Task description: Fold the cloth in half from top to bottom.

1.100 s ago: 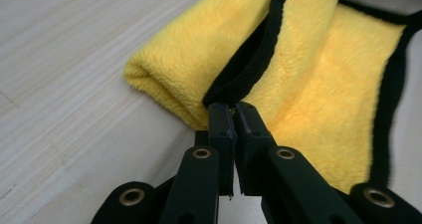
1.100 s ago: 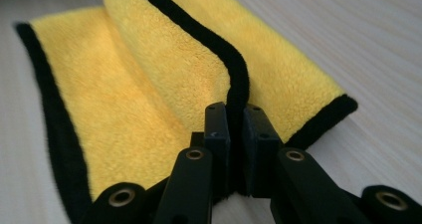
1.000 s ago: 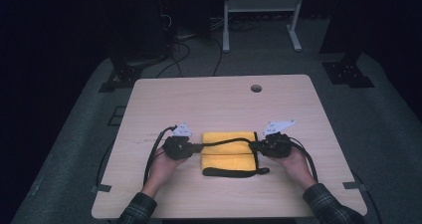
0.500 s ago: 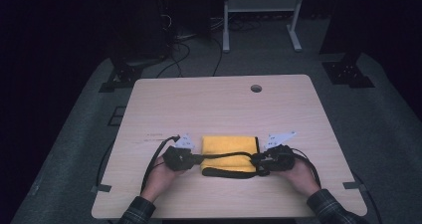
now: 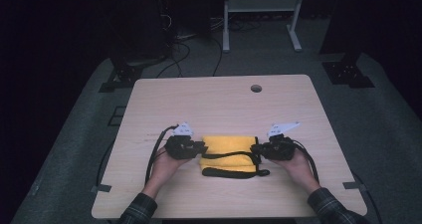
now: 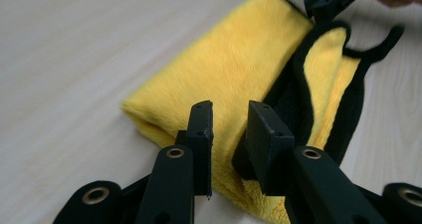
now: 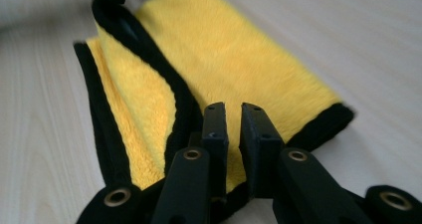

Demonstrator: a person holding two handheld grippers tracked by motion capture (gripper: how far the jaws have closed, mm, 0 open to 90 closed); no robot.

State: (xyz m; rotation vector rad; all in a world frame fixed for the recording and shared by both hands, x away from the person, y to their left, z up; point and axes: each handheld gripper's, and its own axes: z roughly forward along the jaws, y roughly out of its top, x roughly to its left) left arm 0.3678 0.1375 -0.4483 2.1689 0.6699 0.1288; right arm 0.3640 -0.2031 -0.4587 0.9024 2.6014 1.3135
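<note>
Folded yellow cloth (image 5: 230,154) w/ black edging lies on table (image 5: 219,104), lower center of high view, betw. the two grippers. Left gripper (image 5: 198,148) at cloth's left end; its jaws have just been opening, now a narrow gap w/ cloth fold under them (image 6: 229,74), pads not pressing. Right gripper (image 5: 257,151) at right end; jaws just closed down, near-together, pinching black-edged top layer (image 7: 234,59).

The folded cloth (image 5: 230,154) lies on the table (image 5: 219,104), between the left gripper (image 5: 203,148) and right gripper (image 5: 255,150).
</note>
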